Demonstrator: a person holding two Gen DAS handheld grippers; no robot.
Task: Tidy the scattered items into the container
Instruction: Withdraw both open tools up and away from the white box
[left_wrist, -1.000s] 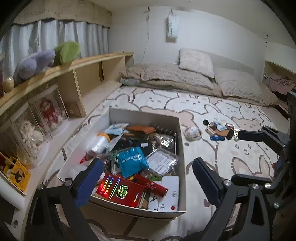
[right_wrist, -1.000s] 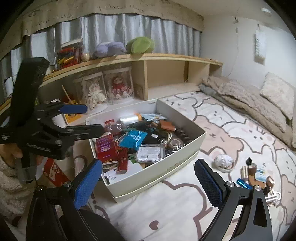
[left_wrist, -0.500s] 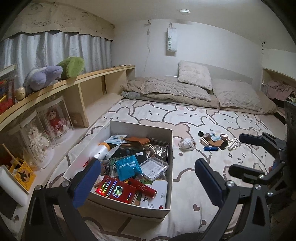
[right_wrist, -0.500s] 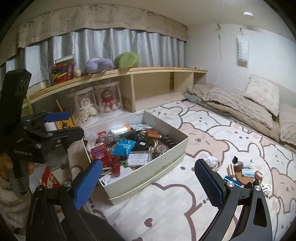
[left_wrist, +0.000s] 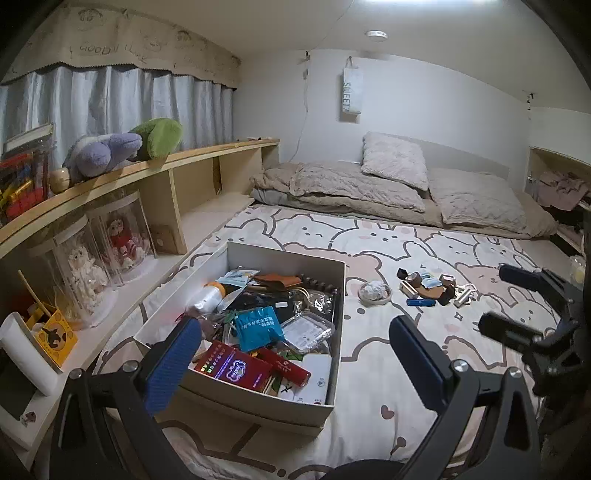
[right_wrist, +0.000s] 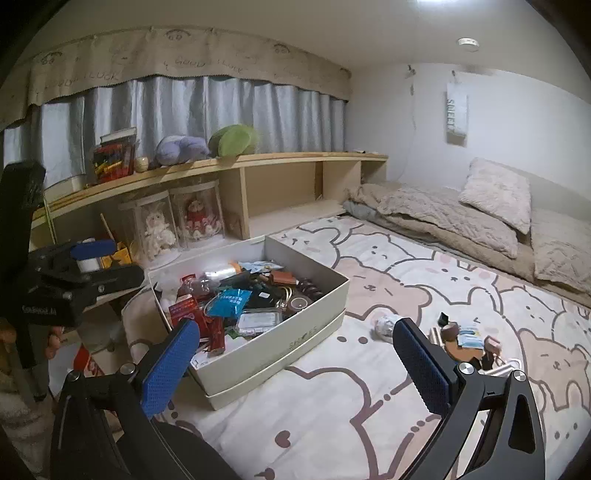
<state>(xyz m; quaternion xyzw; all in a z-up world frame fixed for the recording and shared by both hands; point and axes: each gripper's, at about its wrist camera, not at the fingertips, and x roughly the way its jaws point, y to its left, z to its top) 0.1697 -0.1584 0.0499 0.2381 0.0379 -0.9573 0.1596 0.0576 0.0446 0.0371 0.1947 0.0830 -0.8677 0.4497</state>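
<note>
A white shoebox (left_wrist: 258, 402) full of packets, boxes and small items sits on the bear-print bedsheet, just beyond my left gripper (left_wrist: 295, 362), which is open and empty. A heap of small scattered items (left_wrist: 428, 288) and a crumpled wad in a ring (left_wrist: 373, 291) lie to the right of the box. My right gripper (right_wrist: 295, 365) is open and empty, held above the sheet between the shoebox (right_wrist: 280, 347) and the scattered items (right_wrist: 465, 343). Each gripper shows in the other's view: the right gripper (left_wrist: 509, 302) at the right edge, the left gripper (right_wrist: 99, 260) at the left.
A wooden shelf (left_wrist: 207, 155) runs along the left with plush toys (left_wrist: 122, 147) on top and doll cases (left_wrist: 110, 240) below. Pillows and a folded quilt (left_wrist: 369, 184) lie at the far end of the bed. A person's hand (right_wrist: 51, 339) holds the left gripper's handle.
Both grippers have lifted and pulled back from the box, so it looks smaller and more of the room shows. Both stay open and empty.
</note>
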